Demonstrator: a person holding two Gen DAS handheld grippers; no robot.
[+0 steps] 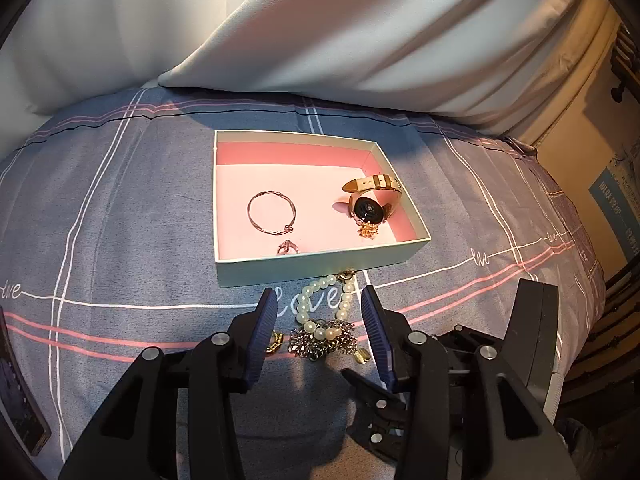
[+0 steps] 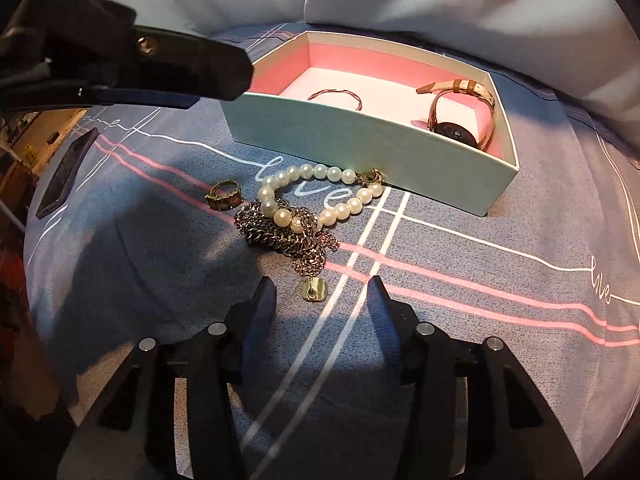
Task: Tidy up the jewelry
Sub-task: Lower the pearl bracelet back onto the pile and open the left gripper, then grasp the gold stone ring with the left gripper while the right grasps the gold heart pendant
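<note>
At far left on the bed cover [image 2: 440, 340] lies a dark phone [image 2: 66, 174], well apart from the jewelry. Next comes a gold ring [image 2: 224, 196], just beside a tangled chain [image 2: 292, 236]. A pearl bracelet [image 2: 320, 194] lies partly on the chain, w/ its far end touching the front wall of the box [image 1: 320, 268]. A small gold tag [image 2: 313, 289] sits at the near end of the chain.

Left gripper [image 1: 320, 320] is released, jaws wide apart, w/ pearls and chain between them; nothing is grasped. Right gripper [image 2: 322, 300] is also released and holds nothing; the gold tag lies between its tips.

Inside the box, from left to right: a thin bangle [image 1: 271, 213], a small ring [image 1: 288, 247] near the front wall, then a watch [image 1: 370, 202] w/ a beige strap, and a gold flower-shaped piece [image 1: 369, 231] touching the watch. Behind the box is a white pillow [image 1: 360, 32].
</note>
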